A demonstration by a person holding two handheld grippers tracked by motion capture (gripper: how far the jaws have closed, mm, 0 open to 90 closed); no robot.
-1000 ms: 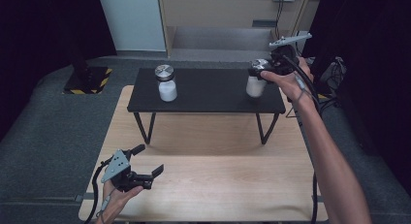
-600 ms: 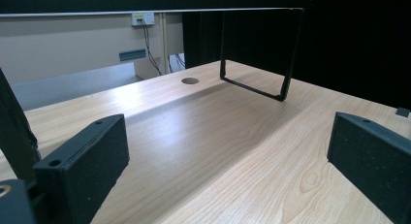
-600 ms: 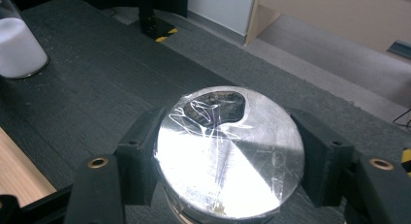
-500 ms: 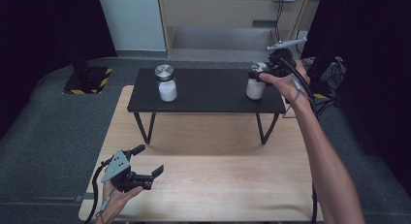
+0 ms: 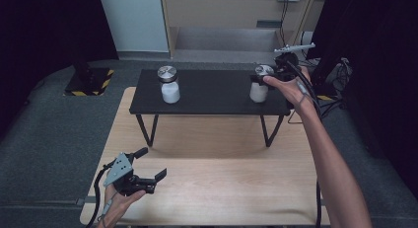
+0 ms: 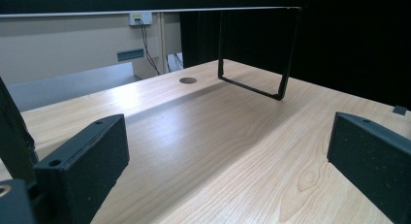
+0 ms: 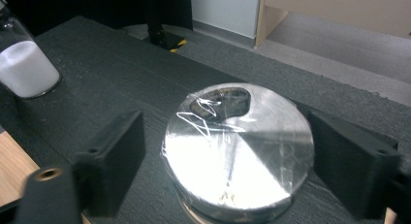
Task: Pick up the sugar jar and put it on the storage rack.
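Observation:
Two glass jars of white powder with shiny metal lids stand on a low black bench (image 5: 212,97). The left jar (image 5: 170,87) stands alone and appears far off as the left jar (image 7: 26,69). My right gripper (image 5: 262,76) reaches over the right jar (image 5: 258,90) at lid height. Its jaws have just been opening. They stand either side of the lid (image 7: 237,146) with a gap on both sides, right gripper (image 7: 228,158) open. My left gripper (image 5: 152,163) rests low over the wooden table (image 5: 222,188), left gripper (image 6: 228,156) open and empty.
The black bench stands on thin metal legs (image 6: 283,64) at the far half of the wooden table. A round cable hole (image 6: 188,80) lies in the wood. Grey floor and a hazard-striped base (image 5: 91,82) surround the table. Cables hang at the right.
The right gripper's top plate has sunk a little and levelled over the right jar. The jar stays in place. The left hand has not moved.

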